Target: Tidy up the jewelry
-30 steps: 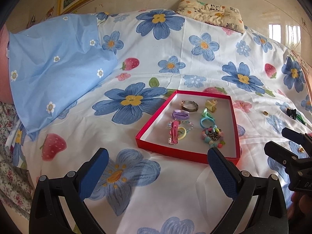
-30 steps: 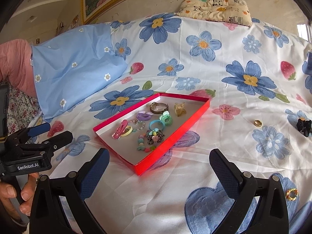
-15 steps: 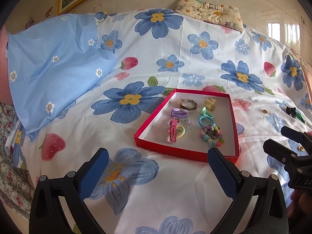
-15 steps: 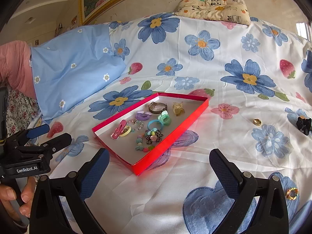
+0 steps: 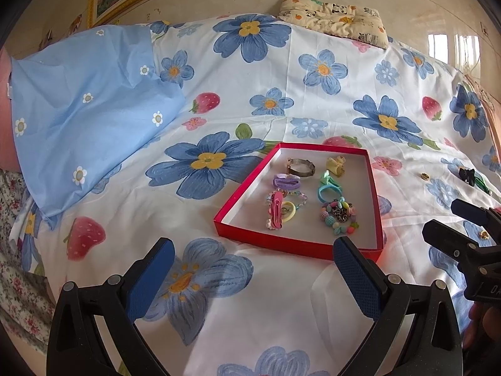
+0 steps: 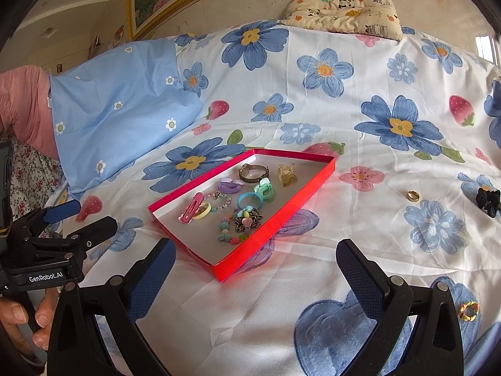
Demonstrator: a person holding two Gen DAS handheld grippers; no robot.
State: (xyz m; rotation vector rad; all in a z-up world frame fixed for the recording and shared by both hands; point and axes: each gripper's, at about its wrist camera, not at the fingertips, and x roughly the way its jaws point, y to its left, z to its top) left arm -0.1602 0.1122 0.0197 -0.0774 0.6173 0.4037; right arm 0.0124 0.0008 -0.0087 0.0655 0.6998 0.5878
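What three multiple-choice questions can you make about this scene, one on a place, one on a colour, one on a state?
1. Where does the gold ring lie?
A. inside the tray
B. on the bedsheet, right of the tray
C. between the fingers of a gripper

2. What colour are the walls of the tray?
A. red
B. green
C. black

3. How does the right gripper stand?
A. shut on a bracelet
B. shut, empty
C. open, empty

Answers: 1 B, the ring rests on cloth apart from the tray. 2 A, its rim is bright red. 3 C, its fingers are wide apart with only sheet between.

Left gripper and right gripper both hover with jaws spread wide, holding nothing.
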